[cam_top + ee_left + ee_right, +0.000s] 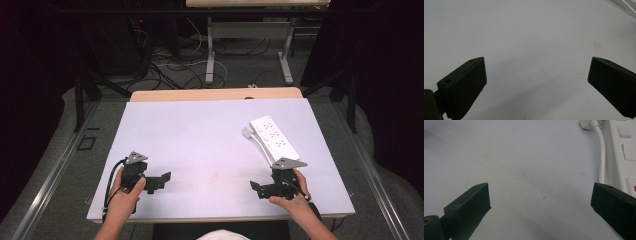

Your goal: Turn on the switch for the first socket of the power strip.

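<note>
A white power strip [272, 137] lies on the right half of the white board [200, 145], with its white plug [247, 132] beside its far end. In the right gripper view the strip [624, 152], its cable [602, 157] and the plug [587, 123] run along the right edge. My right gripper [256, 189] [540, 195] is held low near the front right and points left. It is open and holds nothing. At the front left, my left gripper [162, 181] [537, 72] points right, jaws wide apart over bare board.
The board rests on a wooden table [215, 94] whose far edge shows behind it. Beyond it are cables on the floor [175, 70] and the legs of another table [210, 55]. A corner of the strip's cable [626, 5] shows at the top right of the left gripper view.
</note>
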A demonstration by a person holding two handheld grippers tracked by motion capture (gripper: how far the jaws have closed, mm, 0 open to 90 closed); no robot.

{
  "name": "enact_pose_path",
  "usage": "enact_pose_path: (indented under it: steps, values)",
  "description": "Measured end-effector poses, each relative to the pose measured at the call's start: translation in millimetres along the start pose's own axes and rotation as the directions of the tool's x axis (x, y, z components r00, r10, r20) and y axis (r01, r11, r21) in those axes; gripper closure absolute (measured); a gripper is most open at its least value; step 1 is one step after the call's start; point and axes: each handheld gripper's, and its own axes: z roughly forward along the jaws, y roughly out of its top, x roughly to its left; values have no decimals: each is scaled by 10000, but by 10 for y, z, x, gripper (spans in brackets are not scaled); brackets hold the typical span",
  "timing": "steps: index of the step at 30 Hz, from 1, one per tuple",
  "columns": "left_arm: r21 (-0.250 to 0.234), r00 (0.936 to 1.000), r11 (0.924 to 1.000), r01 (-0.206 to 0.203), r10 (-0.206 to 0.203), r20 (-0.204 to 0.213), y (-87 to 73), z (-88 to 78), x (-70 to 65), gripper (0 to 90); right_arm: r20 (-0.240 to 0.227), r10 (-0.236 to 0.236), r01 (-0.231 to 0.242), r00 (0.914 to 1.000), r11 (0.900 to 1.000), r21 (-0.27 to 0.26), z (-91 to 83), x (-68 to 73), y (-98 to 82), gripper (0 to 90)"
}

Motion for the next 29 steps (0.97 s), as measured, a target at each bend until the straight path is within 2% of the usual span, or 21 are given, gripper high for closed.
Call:
enact_pose_path:
  steps: [6,8,9,10,13,17,29]
  values:
    - [12,10000,10000,-5,5,9,-13,7,-3,18,-59,-67,68,10000,10000,45,54,12,-52,33]
    - [11,10000,10000,6,-6,22,-17,7,-1,18,-68,116,-115,9999,9998,135,67,21,-72,38]
    - [16,10000,10000,-6,6,27,-18,7,0,18,-45,-24,25,10000,9999,103,76,12,-83,43]
    - [23,10000,10000,-23,23,21,-20,6,2,18,-57,126,-125,9999,9997,204,75,27,-90,46]
    - [68,10000,9999,-93,93,6,-21,1,12,18,41,-126,125,9999,9998,147,91,33,-113,47]
    - [62,9999,9999,-101,101,-3,-25,4,15,18,67,-194,193,9998,9997,168,98,48,-127,47]
    - [1,10000,10000,-67,67,-28,-26,-3,38,18,14,-108,107,9999,9994,320,107,43,-131,48]
